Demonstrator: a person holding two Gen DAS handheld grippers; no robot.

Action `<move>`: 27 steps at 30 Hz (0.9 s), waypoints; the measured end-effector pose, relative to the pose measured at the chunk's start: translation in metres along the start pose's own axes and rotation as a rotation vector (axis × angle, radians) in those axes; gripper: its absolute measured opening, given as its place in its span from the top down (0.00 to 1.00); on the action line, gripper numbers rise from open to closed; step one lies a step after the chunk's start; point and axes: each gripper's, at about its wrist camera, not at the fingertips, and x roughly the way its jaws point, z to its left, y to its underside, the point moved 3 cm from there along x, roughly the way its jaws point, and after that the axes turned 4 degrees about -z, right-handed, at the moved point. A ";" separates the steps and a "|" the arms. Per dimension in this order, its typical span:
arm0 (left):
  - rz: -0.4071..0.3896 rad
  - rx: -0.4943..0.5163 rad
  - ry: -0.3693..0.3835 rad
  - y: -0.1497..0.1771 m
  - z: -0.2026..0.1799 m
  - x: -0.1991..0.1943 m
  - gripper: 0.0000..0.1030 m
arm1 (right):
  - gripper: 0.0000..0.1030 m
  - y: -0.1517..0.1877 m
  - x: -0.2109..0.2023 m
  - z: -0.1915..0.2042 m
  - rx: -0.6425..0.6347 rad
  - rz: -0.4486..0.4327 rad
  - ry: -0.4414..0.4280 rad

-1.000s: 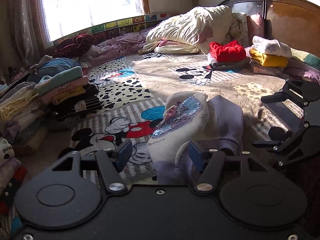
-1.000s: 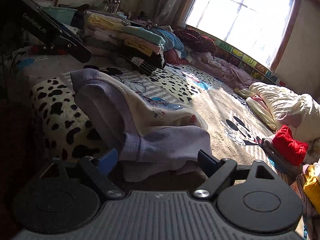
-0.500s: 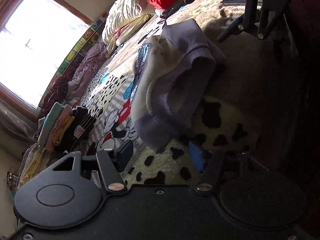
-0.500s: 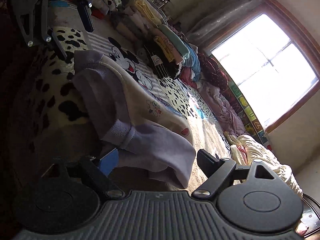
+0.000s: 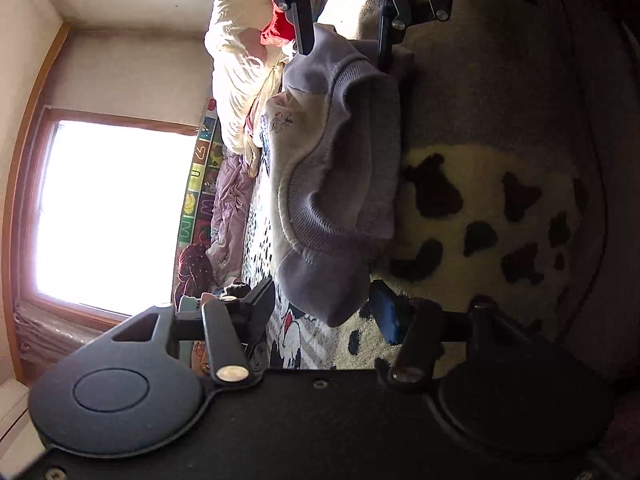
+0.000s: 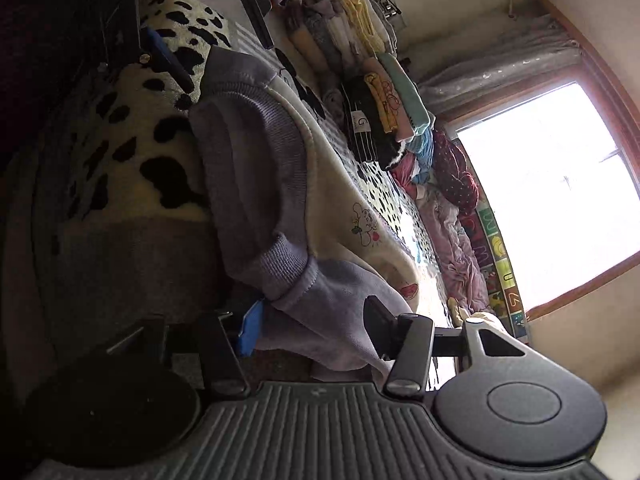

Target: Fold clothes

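Lilac-and-cream fleece sweatshirt (image 5: 336,184) lies on the spotted plush blanket (image 5: 492,208); left gripper (image 5: 324,308) and right gripper (image 6: 312,320) straddle its ends, jaws open.

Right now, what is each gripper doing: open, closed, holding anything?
Left gripper: fingers open, straddling one end of the purple-and-cream sweatshirt, not clamped.
Right gripper: fingers open around the other end, not clamped.

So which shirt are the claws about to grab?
Find the cartoon blanket with black spots covering the bed. The sweatshirt lies on it between both claws, away from the folded stack. It is the only one cream with purple sleeves and a little bunny drawing.
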 end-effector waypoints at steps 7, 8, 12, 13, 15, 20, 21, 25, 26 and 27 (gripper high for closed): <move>-0.048 -0.177 -0.013 -0.005 0.037 -0.001 0.83 | 0.58 0.004 0.000 -0.018 0.093 -0.011 0.022; -0.047 -0.244 0.001 -0.005 0.048 -0.001 0.89 | 0.66 0.005 0.000 -0.025 0.133 -0.014 0.026; -0.036 -0.455 0.026 -0.005 0.096 0.004 0.96 | 0.91 0.008 -0.002 -0.054 0.292 -0.023 0.040; -0.037 -0.505 0.028 -0.005 0.109 0.006 0.97 | 0.93 0.008 -0.003 -0.061 0.332 -0.025 0.044; -0.042 -0.601 0.031 -0.006 0.136 0.009 0.98 | 0.95 0.010 -0.003 -0.075 0.411 -0.030 0.051; -0.100 -0.746 0.008 -0.020 0.200 0.018 0.98 | 0.95 0.015 -0.019 -0.125 0.584 -0.067 0.123; -0.118 -0.768 0.001 -0.024 0.213 0.021 0.98 | 0.96 0.016 -0.024 -0.138 0.612 -0.078 0.137; -0.198 -0.820 -0.054 -0.042 0.264 0.020 0.98 | 0.96 0.015 -0.054 -0.198 0.656 -0.137 0.223; -0.218 -0.827 -0.069 -0.047 0.277 0.015 0.98 | 0.96 0.013 -0.062 -0.212 0.658 -0.151 0.245; -0.240 -0.830 -0.090 -0.051 0.290 0.010 0.98 | 0.96 0.012 -0.071 -0.225 0.658 -0.163 0.266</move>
